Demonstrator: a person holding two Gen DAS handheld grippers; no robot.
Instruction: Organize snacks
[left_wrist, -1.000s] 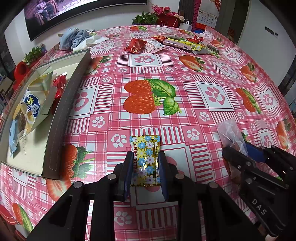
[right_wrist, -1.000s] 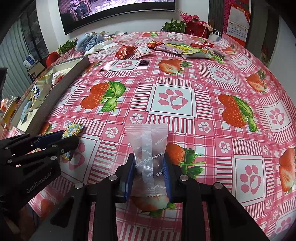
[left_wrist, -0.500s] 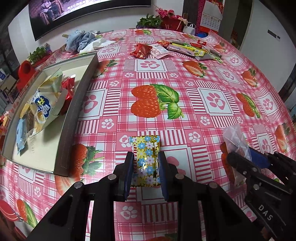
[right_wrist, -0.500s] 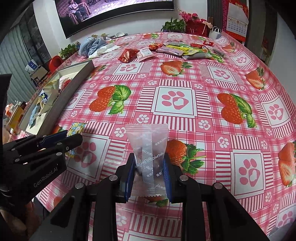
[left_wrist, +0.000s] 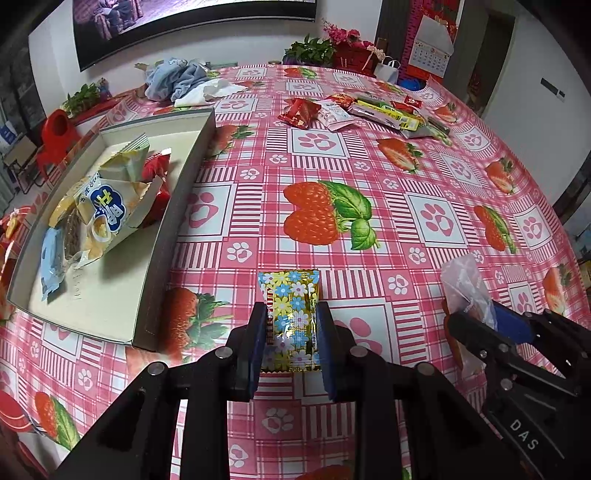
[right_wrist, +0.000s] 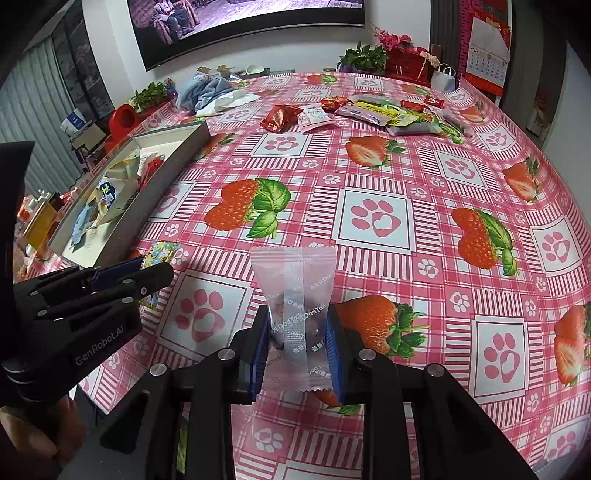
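A small flowered gold snack packet (left_wrist: 290, 317) is pinched between the blue pads of my left gripper (left_wrist: 290, 325), lifted above the pink strawberry tablecloth. My right gripper (right_wrist: 297, 332) is shut on a clear frosted snack packet (right_wrist: 295, 295) with a dark sweet inside, also held off the table. Each gripper shows in the other's view: the right one (left_wrist: 476, 325) at the lower right with its clear packet (left_wrist: 463, 280), the left one (right_wrist: 151, 269) at the left with the flowered packet (right_wrist: 162, 253). A grey open box (left_wrist: 177, 206) at the left holds several snack bags.
Several loose snack packs (left_wrist: 354, 110) lie in a row at the table's far side. A heap of blue and white cloth (left_wrist: 184, 83) sits at the far left. Potted flowers (left_wrist: 343, 48) and a white paper bag (left_wrist: 388, 70) stand beyond the table edge.
Both grippers have risen a little with their packets, so more of the table and the box shows. Neither grip has altered.
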